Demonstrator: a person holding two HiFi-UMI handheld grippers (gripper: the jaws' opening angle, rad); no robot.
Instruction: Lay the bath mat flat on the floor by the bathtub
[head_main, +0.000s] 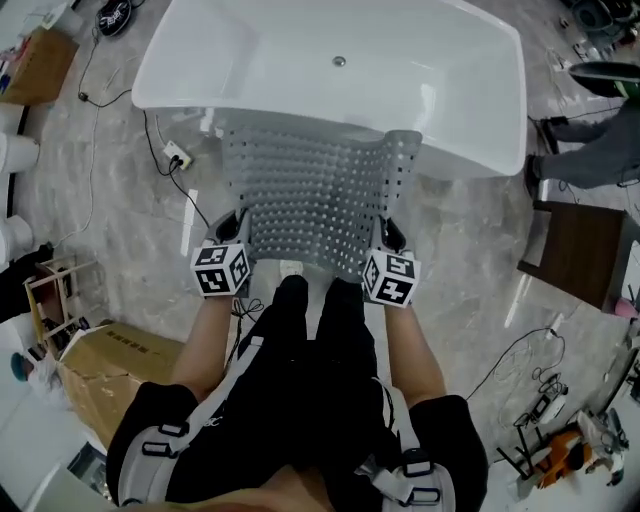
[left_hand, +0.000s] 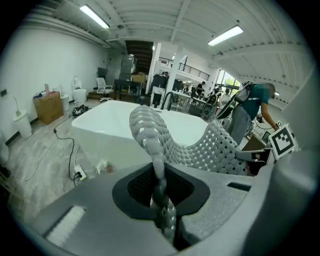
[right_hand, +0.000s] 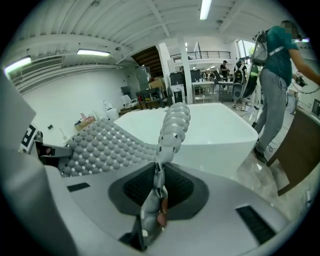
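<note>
Bath mat (head_main: 315, 195) stretched up against the bathtub (head_main: 330, 70) at 12 o'clock.
Left gripper (head_main: 235, 226) and right gripper (head_main: 388, 236) each clench a near corner, far edge pointing to 12; power strip (head_main: 178, 156) at 10.

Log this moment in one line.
left gripper: shut on grey perforated rubber bath mat | right gripper: shut on same mat | mat: held before white bathtub, not flat on marble floor

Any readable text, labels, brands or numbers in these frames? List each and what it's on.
No text is legible in any view.
Brown cardboard box: a dark line of print on its top, too blurred to read.
Black-and-white marker cubes: square patterns only, no letters or numbers.
</note>
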